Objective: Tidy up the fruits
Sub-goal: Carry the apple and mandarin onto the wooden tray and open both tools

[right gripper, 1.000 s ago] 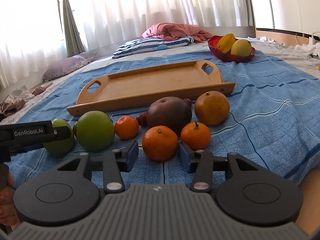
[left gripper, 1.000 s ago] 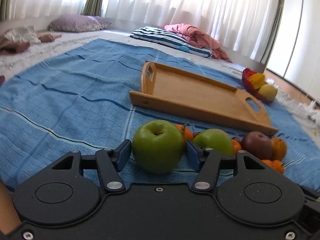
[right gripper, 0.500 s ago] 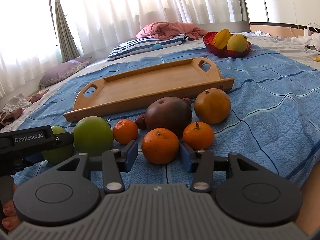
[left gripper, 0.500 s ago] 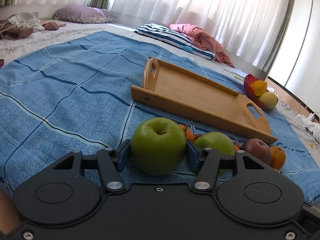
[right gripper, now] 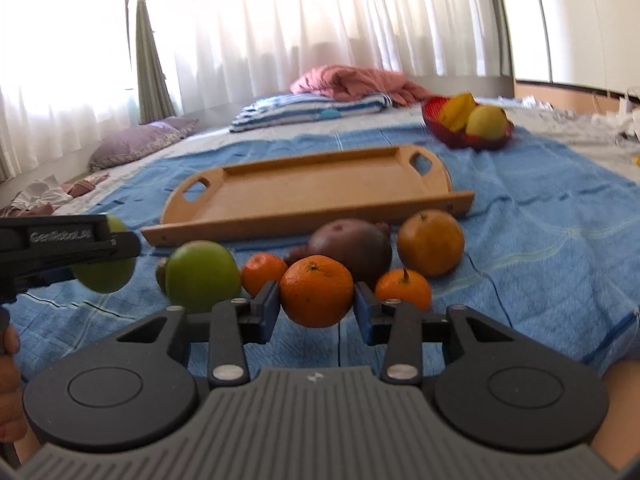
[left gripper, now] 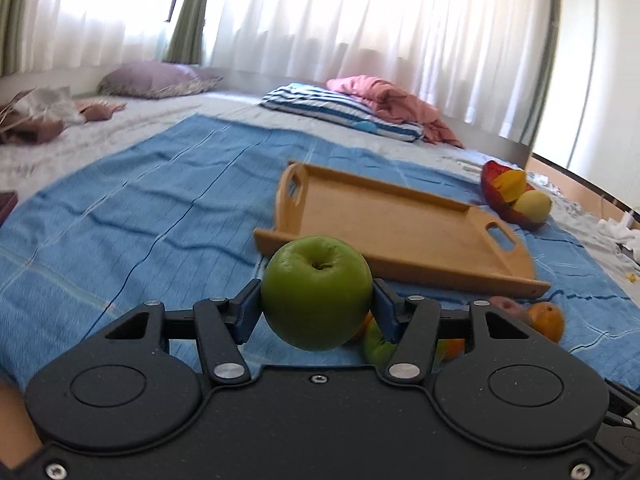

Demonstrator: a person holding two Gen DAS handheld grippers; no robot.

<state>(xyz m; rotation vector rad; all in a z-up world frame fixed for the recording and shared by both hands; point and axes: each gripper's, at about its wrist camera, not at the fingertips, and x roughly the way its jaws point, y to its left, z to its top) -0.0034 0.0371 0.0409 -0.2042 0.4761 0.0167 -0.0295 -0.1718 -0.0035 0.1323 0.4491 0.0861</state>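
My left gripper (left gripper: 316, 314) is shut on a green apple (left gripper: 316, 292) and holds it off the blue blanket, in front of the empty wooden tray (left gripper: 380, 220). The right wrist view shows that apple (right gripper: 106, 272) at the far left, in the left gripper. My right gripper (right gripper: 316, 312) has its jaws closing on a mandarin (right gripper: 316, 290), and both blue pads touch its sides. Around it lie a second green apple (right gripper: 202, 276), two smaller mandarins (right gripper: 262, 272) (right gripper: 404, 286), a dark brown fruit (right gripper: 352, 246) and a large orange (right gripper: 430, 242). The tray (right gripper: 312, 188) lies just beyond them.
A red bowl (right gripper: 468, 136) with yellow fruit sits past the tray's right end on the blanket (right gripper: 540, 216). A striped pillow (right gripper: 312, 106) and a pink cloth (right gripper: 352, 80) lie farther back by the curtains. A person's hand (right gripper: 8, 380) shows at the left edge.
The left gripper closed on the green apple and lifted it off the blanket. The right gripper's jaws narrowed from well apart until they touch the mandarin.
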